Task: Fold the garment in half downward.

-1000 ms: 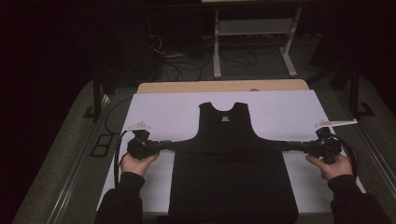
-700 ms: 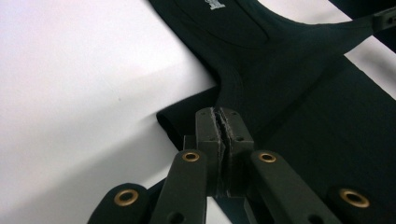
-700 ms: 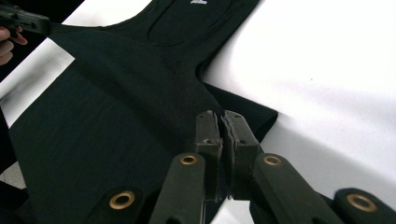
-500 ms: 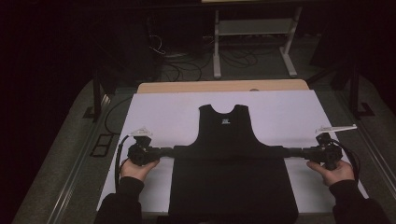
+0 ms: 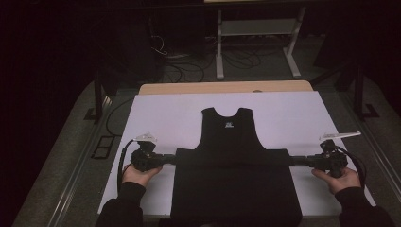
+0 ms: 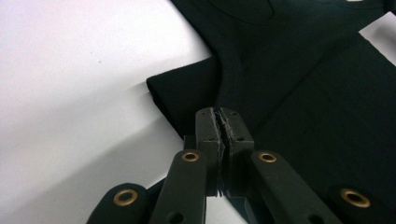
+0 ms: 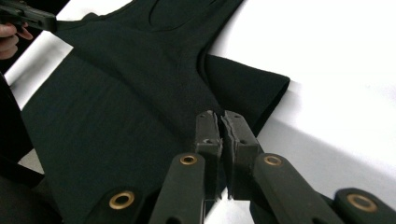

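We've got a black sleeveless knit top (image 5: 231, 161) lying flat on the white sheet-covered table (image 5: 161, 113), neck end away from us, lower half folded up w/ the crease running side to side across the middle. Left gripper (image 5: 171, 159) is clamped tight on the left end of that crease; in the left gripper view the pads pinch doubled cloth. Right gripper (image 5: 297, 161) is clenched on the right end likewise.

Handling, as we judge it: light, soft, floppy fabric, no stiffness, so it'll sag btwn the two grips and drag on the sheet. Not fragile, not slick. Best hold is where we are: outer fold corners, both layers caught, kept taut and level so the crease stays straight.
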A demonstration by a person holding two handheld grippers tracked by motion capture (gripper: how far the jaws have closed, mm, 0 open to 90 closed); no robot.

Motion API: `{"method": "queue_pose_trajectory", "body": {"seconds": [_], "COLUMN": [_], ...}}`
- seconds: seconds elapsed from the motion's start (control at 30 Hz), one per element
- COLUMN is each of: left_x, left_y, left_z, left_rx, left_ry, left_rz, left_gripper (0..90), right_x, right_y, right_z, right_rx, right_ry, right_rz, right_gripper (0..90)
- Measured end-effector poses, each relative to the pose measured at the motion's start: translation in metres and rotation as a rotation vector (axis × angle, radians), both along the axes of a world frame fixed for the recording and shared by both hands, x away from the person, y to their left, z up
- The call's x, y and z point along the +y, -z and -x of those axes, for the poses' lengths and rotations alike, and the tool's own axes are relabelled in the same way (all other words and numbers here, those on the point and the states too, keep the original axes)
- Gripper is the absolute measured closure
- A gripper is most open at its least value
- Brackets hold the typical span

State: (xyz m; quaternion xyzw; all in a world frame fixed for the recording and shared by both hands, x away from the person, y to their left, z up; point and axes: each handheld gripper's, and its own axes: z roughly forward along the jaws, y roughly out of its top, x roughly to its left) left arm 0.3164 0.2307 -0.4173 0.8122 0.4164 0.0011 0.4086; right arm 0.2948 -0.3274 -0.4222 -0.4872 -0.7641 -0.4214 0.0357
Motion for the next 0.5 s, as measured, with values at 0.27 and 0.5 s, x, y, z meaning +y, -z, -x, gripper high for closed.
{"method": "queue_pose_trajectory", "body": {"seconds": [0.27,0.5], "left_x": [-0.0002,-0.0003], "left_y": [0.0006,0.0032], "left_z": [0.0039,0.0075], "left_rx": [0.013,0.040], "left_ry": [0.004,0.021], "left_rz": [0.000,-0.007], "left_gripper": [86.0,85.9], "right_x": [-0.0008,-0.0006], "right_y": [0.0010,0.0033], "right_z": [0.0035,0.0070], "right_rx": [0.007,0.030], "right_ry": [-0.002,0.003], "right_rz": [0.001,0.006], "right_gripper": [84.2,84.1]}}
